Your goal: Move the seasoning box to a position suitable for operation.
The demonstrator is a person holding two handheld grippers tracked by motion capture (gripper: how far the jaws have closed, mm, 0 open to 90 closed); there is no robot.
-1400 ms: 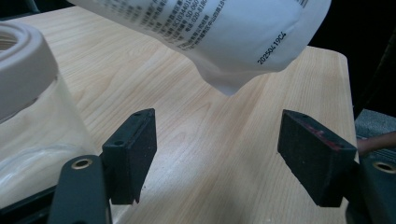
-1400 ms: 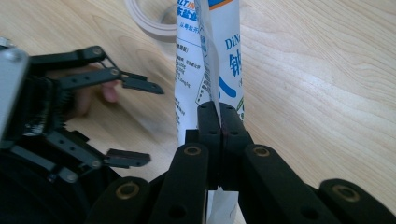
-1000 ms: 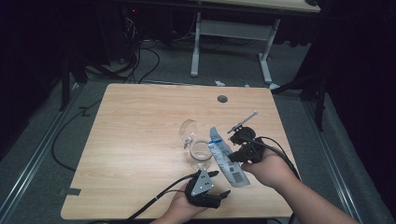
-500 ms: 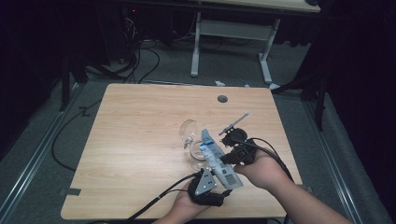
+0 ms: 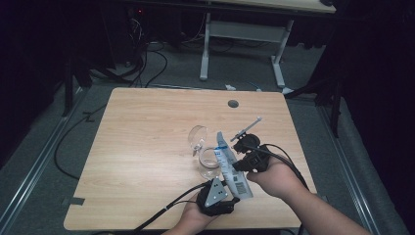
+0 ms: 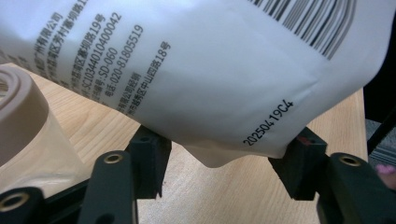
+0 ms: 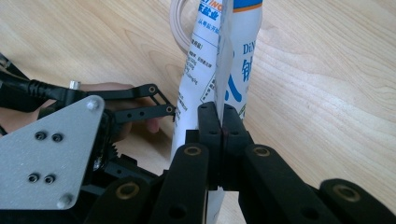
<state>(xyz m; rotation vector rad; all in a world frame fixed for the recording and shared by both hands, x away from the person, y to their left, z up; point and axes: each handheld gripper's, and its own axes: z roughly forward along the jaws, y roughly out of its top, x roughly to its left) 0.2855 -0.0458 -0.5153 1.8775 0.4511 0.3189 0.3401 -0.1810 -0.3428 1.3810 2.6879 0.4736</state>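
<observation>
A white pouch [image 5: 229, 164] with blue print and a barcode stands tilted above the table. My right gripper [image 7: 222, 122] is shut on its thin side seam, about halfway up the pouch [image 7: 205, 70]. The pouch's bottom end [image 6: 219, 93] hangs between the jaws of my left gripper [image 6: 224, 158], which have just been closing. Its pads stand at the two lower corners without visibly squeezing them. In the high view the left gripper [image 5: 234, 190] lies near the front edge and the right gripper [image 5: 237, 165] reaches in from the right.
Two clear cups are just left of the pouch: one lies on its side [image 5: 197, 137], and one stands upright [image 5: 209, 165] close to the left jaw [image 6: 18, 112]. The wooden table [image 5: 147, 147] has a round cable hole [image 5: 233, 104] at the back. Cables trail off the front edge.
The right hand has shifted a little to the left with the pouch. The left hand has stayed put at the pouch's lower end.
</observation>
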